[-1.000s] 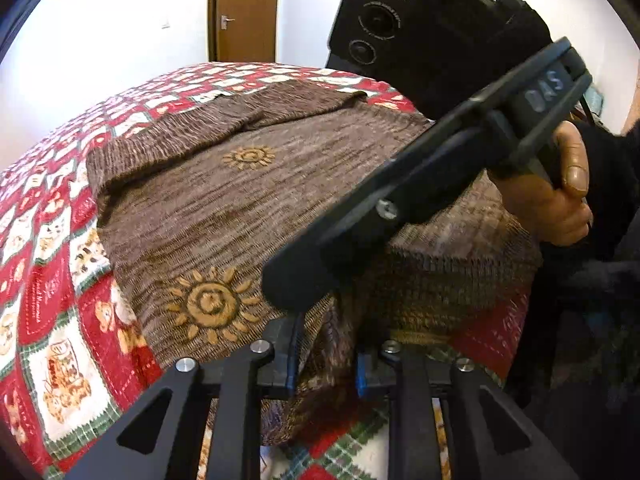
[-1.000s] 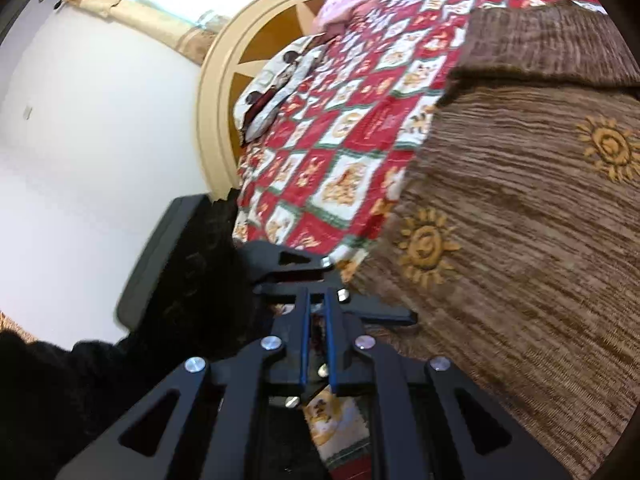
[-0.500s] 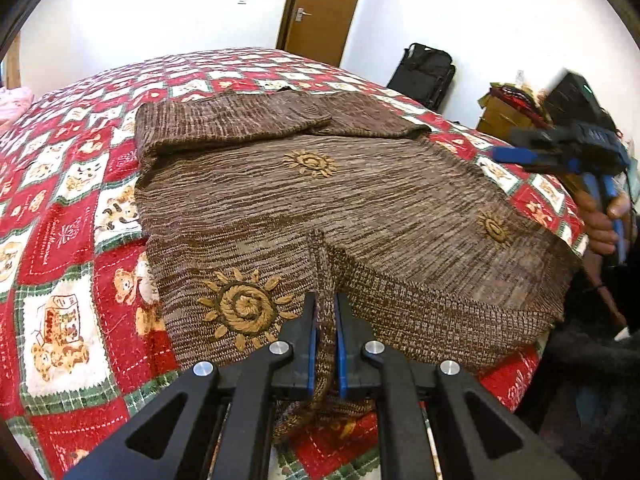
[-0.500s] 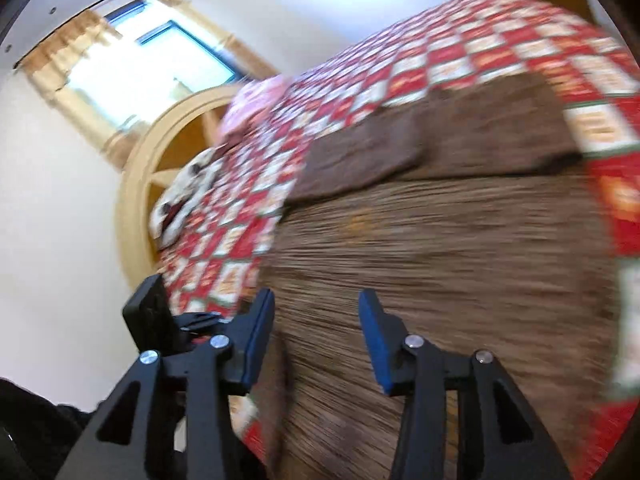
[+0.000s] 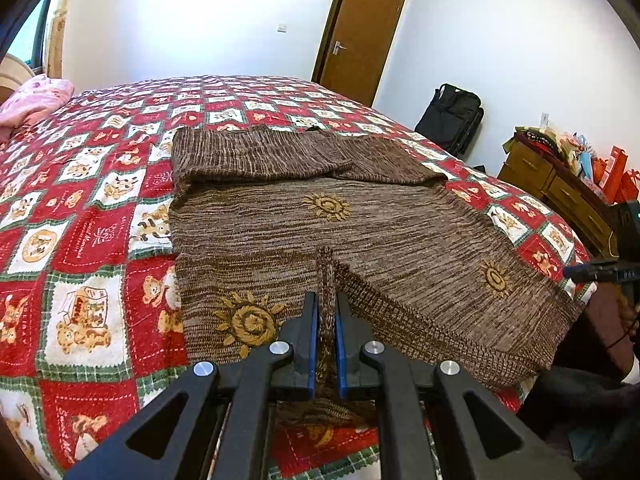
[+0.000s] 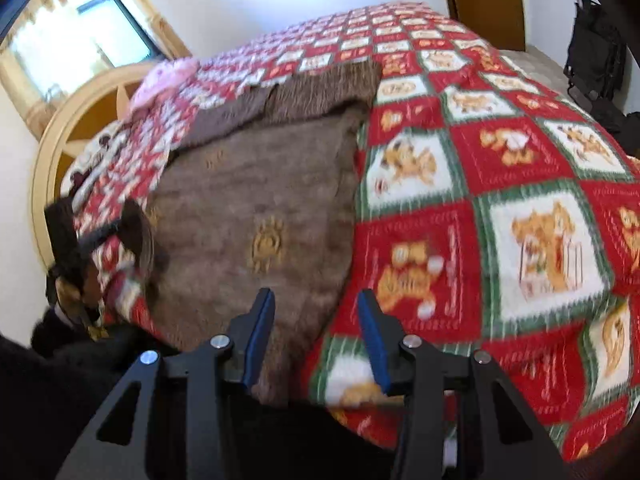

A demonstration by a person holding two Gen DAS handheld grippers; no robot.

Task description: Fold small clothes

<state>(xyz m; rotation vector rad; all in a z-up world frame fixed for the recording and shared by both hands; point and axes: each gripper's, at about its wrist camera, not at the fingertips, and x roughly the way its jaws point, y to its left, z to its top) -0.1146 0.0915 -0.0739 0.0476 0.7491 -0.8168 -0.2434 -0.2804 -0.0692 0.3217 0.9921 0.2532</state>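
Note:
A brown knit sweater [image 5: 320, 216] with golden sun motifs lies flat on the bed, its sleeves folded across the top. My left gripper [image 5: 326, 320] is shut on a pinched ridge of the sweater's near hem. In the right wrist view the sweater [image 6: 260, 184] shows blurred. My right gripper [image 6: 316, 316] hovers open above its near right corner, with nothing between the blue pads. The right gripper [image 5: 588, 273] also shows at the far right edge of the left wrist view, beside the sweater's hem corner. At the left of the right wrist view, the left gripper [image 6: 120, 228] holds raised fabric.
The bed wears a red, white and green bear quilt [image 5: 80, 240]. A pink blanket [image 5: 36, 100] lies near the round wooden headboard [image 6: 52, 152]. Past the bed stand a brown door [image 5: 360, 32], a black bag [image 5: 452, 116] and a cluttered wooden dresser [image 5: 560, 184].
The right gripper opened and swung away from the left gripper to the sweater's right side. The left gripper rolled upright and shut tight on the hem.

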